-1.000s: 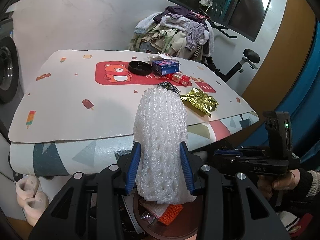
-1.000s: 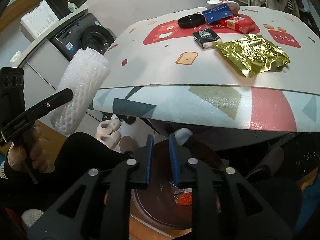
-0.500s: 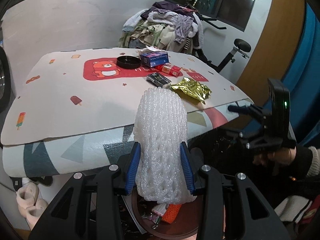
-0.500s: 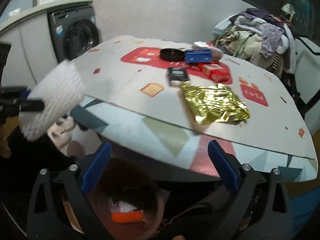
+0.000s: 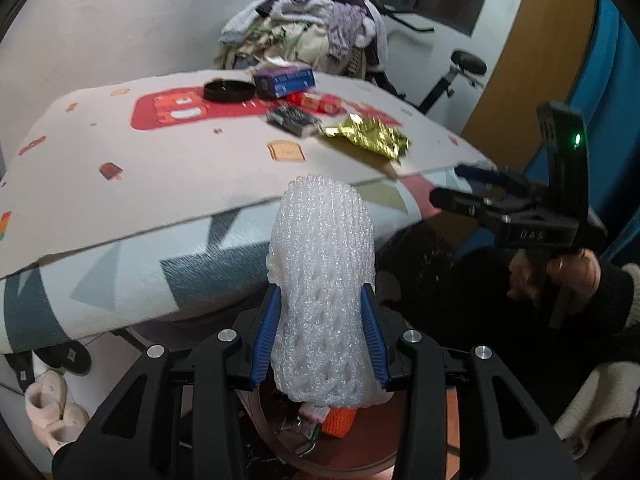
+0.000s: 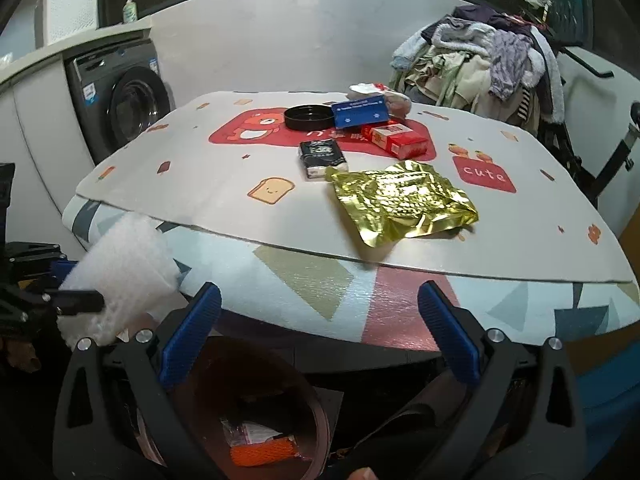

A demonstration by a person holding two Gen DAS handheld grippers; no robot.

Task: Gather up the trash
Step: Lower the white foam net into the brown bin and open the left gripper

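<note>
Cluttered desk ahead. Left hand-held gripper pinches white foam fruit-net sleeve over brown bin: light, soft, crushable; hold mid-body. Right hand-held gripper, just opened, empty.

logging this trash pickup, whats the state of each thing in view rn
left gripper: shut on the foam net, above the bin
foam net: upright between the pads
right gripper: jaws just opened wide, nothing between them
bin: open, orange net and wrappers inside
gold wrapper: crumpled, lying on the table
black lid: lying rim up
red box: lying flat
</note>
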